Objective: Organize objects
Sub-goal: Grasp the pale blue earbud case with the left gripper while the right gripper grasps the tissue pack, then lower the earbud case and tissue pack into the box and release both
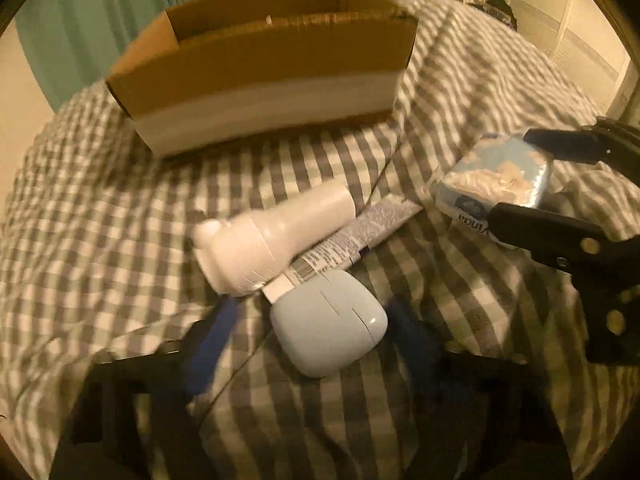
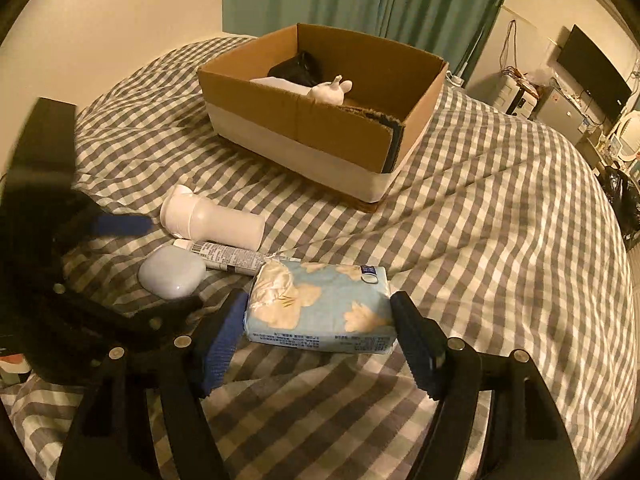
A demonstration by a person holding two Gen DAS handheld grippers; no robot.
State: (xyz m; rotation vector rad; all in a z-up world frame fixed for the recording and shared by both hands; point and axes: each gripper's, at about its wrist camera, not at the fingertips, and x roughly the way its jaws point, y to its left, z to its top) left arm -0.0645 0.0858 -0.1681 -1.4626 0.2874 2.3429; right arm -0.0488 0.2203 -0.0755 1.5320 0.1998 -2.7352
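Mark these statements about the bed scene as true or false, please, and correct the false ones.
1. The right gripper has its fingers on either side of the tissue pack. True.
2. The box is empty. False: a white item and a black item lie inside it.
3. The bottle stands upright. False: it lies on its side on the checked cover.
4. The tube lies between the bottle and the pale case. True.
5. The left gripper holds the bottle. False: its fingers stand apart around the case, and the bottle lies beyond them.
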